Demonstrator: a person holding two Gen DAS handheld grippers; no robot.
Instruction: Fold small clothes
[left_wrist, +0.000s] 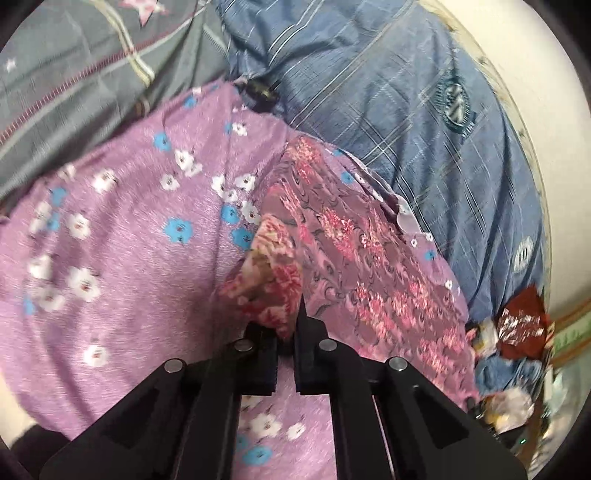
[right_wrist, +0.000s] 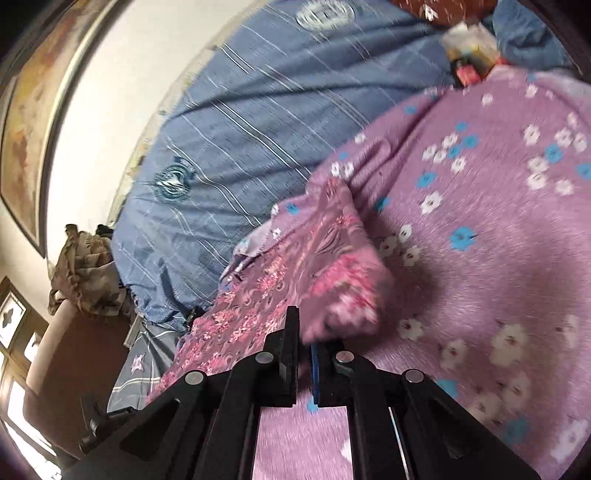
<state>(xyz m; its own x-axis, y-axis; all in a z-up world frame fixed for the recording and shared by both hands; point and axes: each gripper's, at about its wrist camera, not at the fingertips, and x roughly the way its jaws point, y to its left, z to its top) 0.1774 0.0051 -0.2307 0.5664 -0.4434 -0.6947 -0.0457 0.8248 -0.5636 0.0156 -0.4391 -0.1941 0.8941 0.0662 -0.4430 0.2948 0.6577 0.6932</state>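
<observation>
A small mauve garment with pink flowers (left_wrist: 354, 236) lies on a lilac bedsheet printed with white and blue flowers (left_wrist: 122, 236). My left gripper (left_wrist: 286, 328) is shut on one corner of it; the cloth bunches up between the black fingers and lifts off the sheet. In the right wrist view the same garment (right_wrist: 295, 266) stretches away to the left, and my right gripper (right_wrist: 308, 332) is shut on its other raised corner, which folds over the fingertips. The picture there is blurred.
A blue striped quilt (left_wrist: 424, 122) lies heaped beyond the garment, against a white wall (left_wrist: 535, 74). A grey checked cover (left_wrist: 74, 85) is at the upper left. Red and mixed clutter (left_wrist: 521, 325) sits at the right. A brown chair with clothes (right_wrist: 81, 288) stands by the bed.
</observation>
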